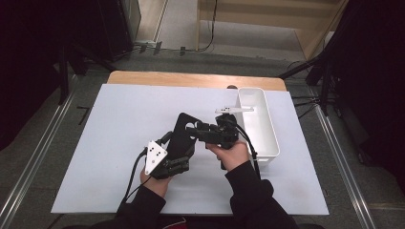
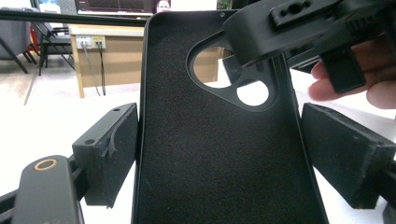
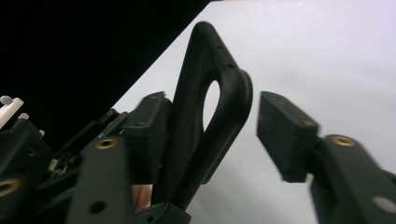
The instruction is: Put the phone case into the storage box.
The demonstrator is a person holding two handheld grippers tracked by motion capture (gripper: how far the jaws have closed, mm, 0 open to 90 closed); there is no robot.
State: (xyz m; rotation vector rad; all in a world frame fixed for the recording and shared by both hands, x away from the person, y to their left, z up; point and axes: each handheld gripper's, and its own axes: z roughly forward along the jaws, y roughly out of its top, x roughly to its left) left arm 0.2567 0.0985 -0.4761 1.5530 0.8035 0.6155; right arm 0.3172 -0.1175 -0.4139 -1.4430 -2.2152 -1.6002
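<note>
A black phone case (image 1: pixel 180 138) with a soft dark lining and a camera cutout (image 2: pixel 219 70) stands upright above the white mat. My left gripper (image 1: pixel 179 153) is shut on its two long edges, a pad (image 2: pixel 109 154) on each side. My right gripper (image 1: pixel 193 130) comes in from the right at the case's top corner by the cutout. Its jaws straddle the case's edge (image 3: pixel 210 130): one pad (image 3: pixel 152 126) lies against the case, the other pad (image 3: pixel 282 137) stands off with a gap. The right gripper's body (image 2: pixel 289 28) and the fingers of a hand (image 2: pixel 373 84) show above the case.
A white rectangular bin (image 1: pixel 270 138) stands on the right of the mat, with a small white part (image 1: pixel 233 110) lying across its near-left rim. The white mat (image 1: pixel 119 143) covers a wooden table (image 1: pixel 191 78). Dark stands and cables ring the table.
</note>
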